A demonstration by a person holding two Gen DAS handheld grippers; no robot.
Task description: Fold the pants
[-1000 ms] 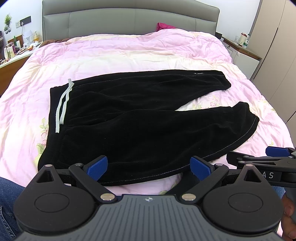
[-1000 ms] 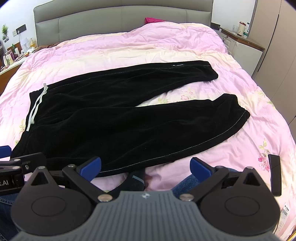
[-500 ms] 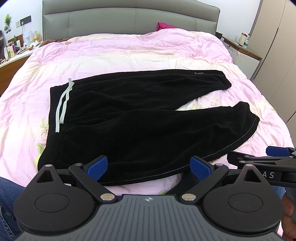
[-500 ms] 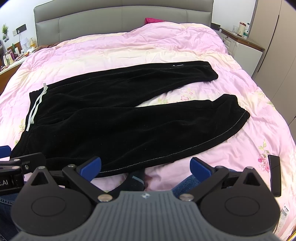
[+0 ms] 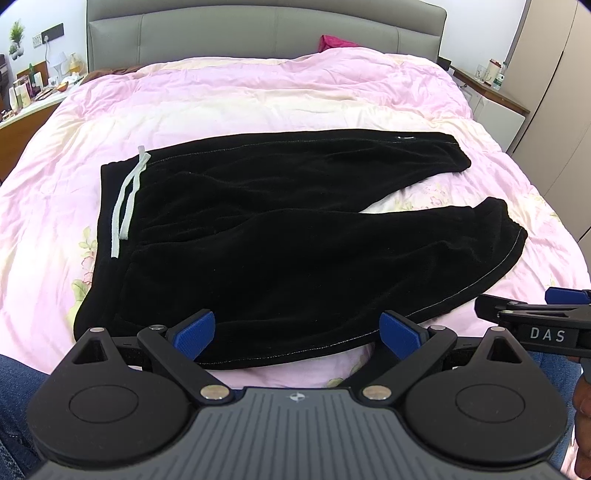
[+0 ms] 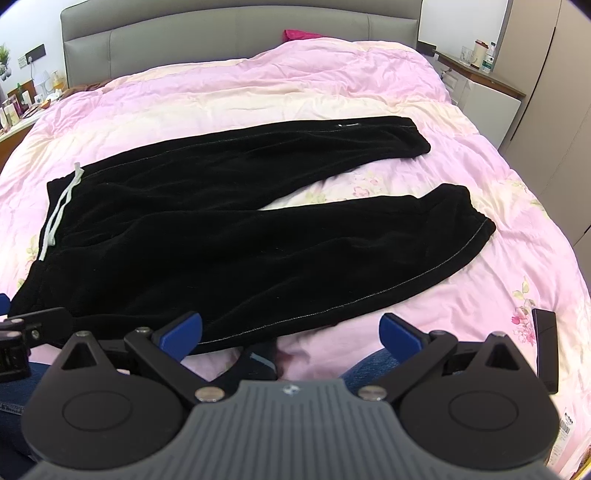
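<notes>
While the black pants (image 5: 288, 236) lie flat on the pink quilt (image 5: 258, 99), legs spread toward the right, both grippers hover at the near edge. Left gripper (image 5: 297, 330): fingers apart, empty. Right gripper (image 6: 291, 330): likewise. Only the right view shows a dark remote (image 6: 546, 347) on the quilt.

Pink floral duvet (image 5: 258, 99) across the frame, grey headboard (image 5: 258, 33) at top, cluttered nightstand (image 5: 33, 96) upper left, black remote (image 6: 546, 347) lower right.
</notes>
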